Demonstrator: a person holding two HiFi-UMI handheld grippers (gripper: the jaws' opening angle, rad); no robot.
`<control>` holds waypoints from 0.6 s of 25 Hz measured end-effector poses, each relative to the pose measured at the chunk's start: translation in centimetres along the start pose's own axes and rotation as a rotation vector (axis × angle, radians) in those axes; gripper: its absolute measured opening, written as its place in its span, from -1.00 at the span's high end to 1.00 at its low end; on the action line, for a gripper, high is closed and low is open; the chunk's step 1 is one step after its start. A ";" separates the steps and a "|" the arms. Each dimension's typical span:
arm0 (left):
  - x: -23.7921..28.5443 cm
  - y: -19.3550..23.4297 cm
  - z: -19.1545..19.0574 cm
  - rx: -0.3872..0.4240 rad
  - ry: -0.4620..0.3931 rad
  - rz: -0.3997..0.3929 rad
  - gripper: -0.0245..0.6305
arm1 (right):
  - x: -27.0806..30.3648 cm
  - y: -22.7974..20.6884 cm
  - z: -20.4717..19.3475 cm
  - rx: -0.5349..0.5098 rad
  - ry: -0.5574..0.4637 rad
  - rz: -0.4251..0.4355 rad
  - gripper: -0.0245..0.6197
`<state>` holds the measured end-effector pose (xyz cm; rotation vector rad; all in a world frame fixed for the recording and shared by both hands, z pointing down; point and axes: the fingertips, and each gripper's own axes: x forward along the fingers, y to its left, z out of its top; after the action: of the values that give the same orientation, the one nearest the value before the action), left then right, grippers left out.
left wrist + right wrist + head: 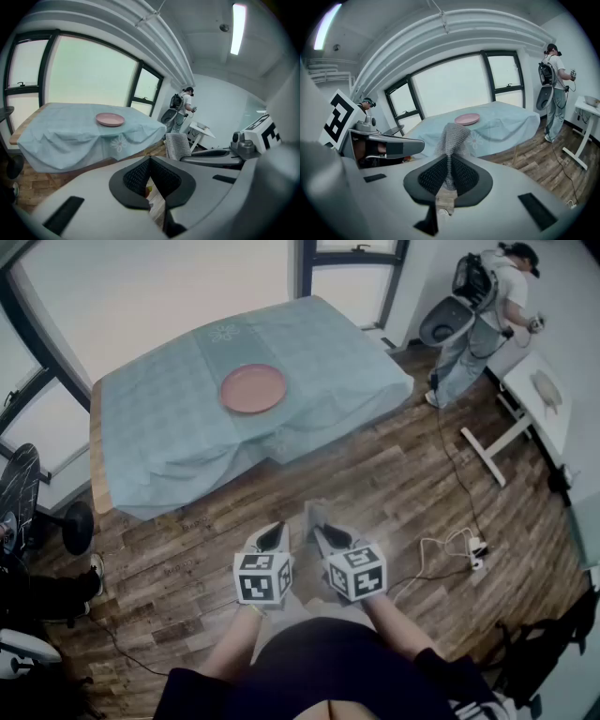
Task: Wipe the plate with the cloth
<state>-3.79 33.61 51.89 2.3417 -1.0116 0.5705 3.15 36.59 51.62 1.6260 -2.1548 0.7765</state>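
My right gripper's (449, 159) jaws pinch the limp, light cloth (451, 136) by a bunched end; my left gripper's (150, 161) jaws are closed, empty. The plate (253, 388), rigid and likely breakable, waits mid-counter (150, 423), well apart.

My right tool (449, 174) is matt grey plastic, its pads (429, 177) finely ribbed black — the cloth (451, 136) a coarse grey knit. The plate (253, 388) looks smooth, matt pink; the tablecloth (169, 418) soft, creased; the floor (394, 484) — worn wood.
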 end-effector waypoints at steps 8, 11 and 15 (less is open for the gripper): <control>-2.8 -0.5 -2.1 -0.023 -0.018 0.021 0.88 | -1.6 2.4 -1.8 -0.036 0.005 0.028 0.82; -3.5 -0.9 -3.0 -0.028 -0.016 0.027 0.88 | -2.2 3.0 -2.2 -0.035 0.002 0.042 0.82; -4.1 -1.5 -3.8 -0.035 -0.017 0.024 0.88 | -3.0 3.4 -2.3 -0.025 -0.014 0.059 0.82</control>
<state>-5.89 38.95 52.12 2.3106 -1.0502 0.5387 0.61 40.99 51.02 1.5667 -2.2219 0.7542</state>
